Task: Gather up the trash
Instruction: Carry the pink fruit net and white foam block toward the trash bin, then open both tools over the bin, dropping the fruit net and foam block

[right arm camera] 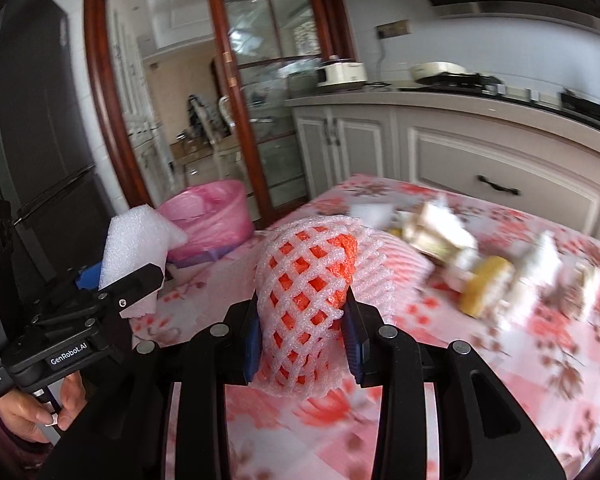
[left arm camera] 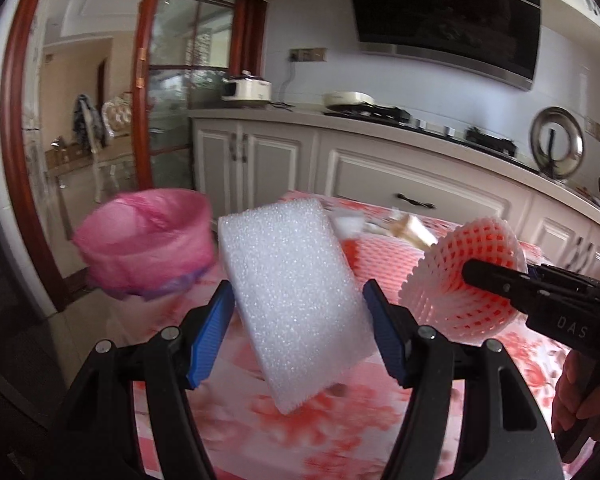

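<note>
Both hands carry foam trash toward the pink-lined bin.

Seen from the left wrist, the left gripper [left arm camera: 298, 334] has its blue-padded fingers [left arm camera: 210, 344] clamped on the long sides of a white rectangular foam block [left arm camera: 296, 292], held above the red floral tabletop [left arm camera: 260, 420]; a bin lined with a pink plastic bag [left arm camera: 148, 240] stands just beyond the table's edge. From the right wrist, the right gripper [right arm camera: 304, 344] has its fingers closed narrowly on a pink foam fruit net sleeve [right arm camera: 304, 296], with more scraps [right arm camera: 488, 276] lying on the cloth behind. Both pieces look feather-light, soft and squashy; a gentle side pinch should suffice.
</note>
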Motion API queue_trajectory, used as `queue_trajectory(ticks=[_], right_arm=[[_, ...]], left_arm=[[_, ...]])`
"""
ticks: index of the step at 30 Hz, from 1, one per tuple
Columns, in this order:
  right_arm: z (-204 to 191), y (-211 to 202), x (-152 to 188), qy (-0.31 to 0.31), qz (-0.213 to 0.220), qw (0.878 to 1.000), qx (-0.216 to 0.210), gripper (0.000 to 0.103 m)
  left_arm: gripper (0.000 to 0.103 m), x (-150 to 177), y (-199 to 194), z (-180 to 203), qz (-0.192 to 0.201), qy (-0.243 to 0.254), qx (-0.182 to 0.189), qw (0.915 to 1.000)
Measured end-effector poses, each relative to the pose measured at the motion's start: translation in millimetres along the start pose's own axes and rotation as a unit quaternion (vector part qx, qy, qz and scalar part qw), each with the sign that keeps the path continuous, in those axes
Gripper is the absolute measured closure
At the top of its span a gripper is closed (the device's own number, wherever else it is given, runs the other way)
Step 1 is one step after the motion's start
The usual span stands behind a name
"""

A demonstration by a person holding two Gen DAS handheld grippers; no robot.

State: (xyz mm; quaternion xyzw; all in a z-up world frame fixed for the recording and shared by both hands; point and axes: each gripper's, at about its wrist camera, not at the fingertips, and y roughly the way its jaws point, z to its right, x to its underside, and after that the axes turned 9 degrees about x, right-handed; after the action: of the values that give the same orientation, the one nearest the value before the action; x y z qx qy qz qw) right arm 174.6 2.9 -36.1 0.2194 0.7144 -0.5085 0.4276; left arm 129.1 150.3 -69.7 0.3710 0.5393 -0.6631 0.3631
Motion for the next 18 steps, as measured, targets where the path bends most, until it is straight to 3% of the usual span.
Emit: queue_trajectory(ticks=[11,18], right_arm=[[-76.2,81.8,-67.6,-0.055,0.003,0.995,-0.079,0.069],[-113.8,135.8,-110.9,-0.065,0.003,0.99,-0.122,0.069]], left_arm=[[0.039,-31.3,2.0,-99.6,0.009,-0.048,-0.062,0.9969],[0.039,-64.9,18.2,-163.9,0.016,-0.05,-0.092,0.9943]])
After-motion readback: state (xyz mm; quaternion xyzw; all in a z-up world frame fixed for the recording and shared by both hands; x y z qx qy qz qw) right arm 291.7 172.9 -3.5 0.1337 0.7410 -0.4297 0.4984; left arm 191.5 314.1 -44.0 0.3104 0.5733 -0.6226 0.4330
